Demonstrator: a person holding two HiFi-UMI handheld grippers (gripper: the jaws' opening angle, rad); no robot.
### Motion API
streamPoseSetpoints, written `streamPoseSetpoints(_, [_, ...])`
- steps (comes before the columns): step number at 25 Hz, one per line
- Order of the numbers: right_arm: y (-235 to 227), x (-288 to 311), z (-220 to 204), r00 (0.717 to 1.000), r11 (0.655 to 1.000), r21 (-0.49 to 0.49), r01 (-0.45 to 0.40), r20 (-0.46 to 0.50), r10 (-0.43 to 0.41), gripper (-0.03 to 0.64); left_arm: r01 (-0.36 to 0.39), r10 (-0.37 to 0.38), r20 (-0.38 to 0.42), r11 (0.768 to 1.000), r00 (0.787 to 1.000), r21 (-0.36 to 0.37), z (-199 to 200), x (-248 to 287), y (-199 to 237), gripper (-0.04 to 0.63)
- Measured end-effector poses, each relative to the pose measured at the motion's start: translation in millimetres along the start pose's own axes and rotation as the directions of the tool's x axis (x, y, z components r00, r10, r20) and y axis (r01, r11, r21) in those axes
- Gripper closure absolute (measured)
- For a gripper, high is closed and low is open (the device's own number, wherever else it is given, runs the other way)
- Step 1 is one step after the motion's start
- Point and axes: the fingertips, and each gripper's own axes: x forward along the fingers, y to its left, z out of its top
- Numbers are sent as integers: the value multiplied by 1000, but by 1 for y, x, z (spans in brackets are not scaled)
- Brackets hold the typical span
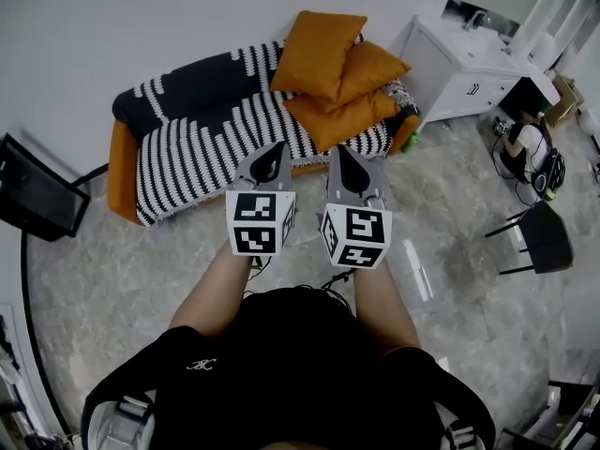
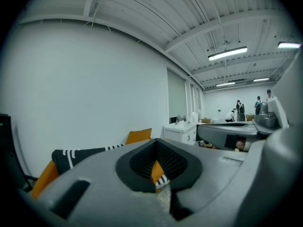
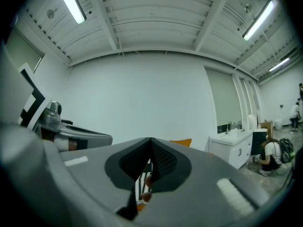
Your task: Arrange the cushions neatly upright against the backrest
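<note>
— Head view: where are the cushions (image 1: pixel 339 78)?
— Stacked at the sofa's (image 1: pixel 197 134) right end; left gripper (image 1: pixel 277 150) and right gripper (image 1: pixel 337 153), each with jaws together and empty, hover in front of the sofa

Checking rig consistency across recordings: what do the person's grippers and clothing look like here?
The left gripper and right gripper are grey, tapering tongs with black ribbed pads; each carries a white cube with black square markers. The person wears a black short-sleeved shirt with a small white emblem.
</note>
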Motion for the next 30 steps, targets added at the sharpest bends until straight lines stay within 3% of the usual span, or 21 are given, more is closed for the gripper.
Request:
streamPoseSetpoints(14, [-80, -15, -25, 999, 999, 33, 3, -51, -1, 609, -12, 12, -46, 1000, 999, -2, -16, 40, -72, 589])
streamPoseSetpoints(30, [-99, 65, -39, 998, 1000, 14, -5, -68, 6, 609, 3, -3, -50, 1000, 999, 3, -19, 118, -38, 589])
